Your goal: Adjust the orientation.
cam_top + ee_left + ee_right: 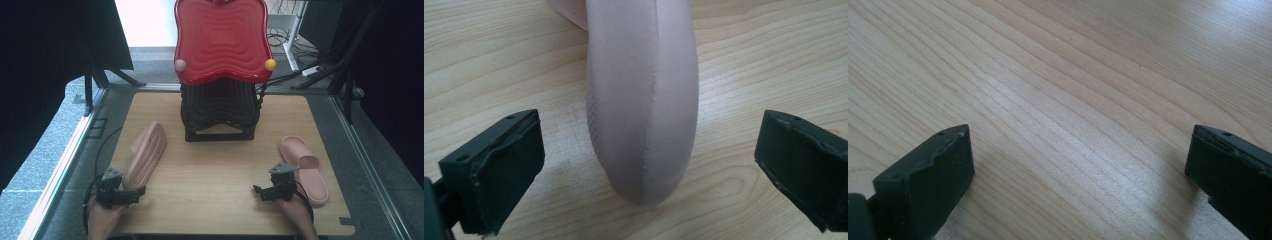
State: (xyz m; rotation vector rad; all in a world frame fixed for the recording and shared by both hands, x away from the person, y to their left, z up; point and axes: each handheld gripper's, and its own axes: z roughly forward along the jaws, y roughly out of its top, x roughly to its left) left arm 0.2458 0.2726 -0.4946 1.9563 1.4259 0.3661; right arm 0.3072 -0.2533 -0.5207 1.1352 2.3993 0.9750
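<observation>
- High view puts my left tongs at the near left of the bench, right at the near end of a pink slipper that stands on its edge.
- Left gripper view: that slipper's rounded end lies between the 2 jaws, which stand wide apart and clear of it on both sides; I see no contact.
- My right tongs sit at the near right, jaws spread wide with bare wood between them.
- A 2nd pink slipper lies flat, sole down, just beside my right hand.
- At the far middle of the bench stands a black rack with a red wavy tray on top.
</observation>
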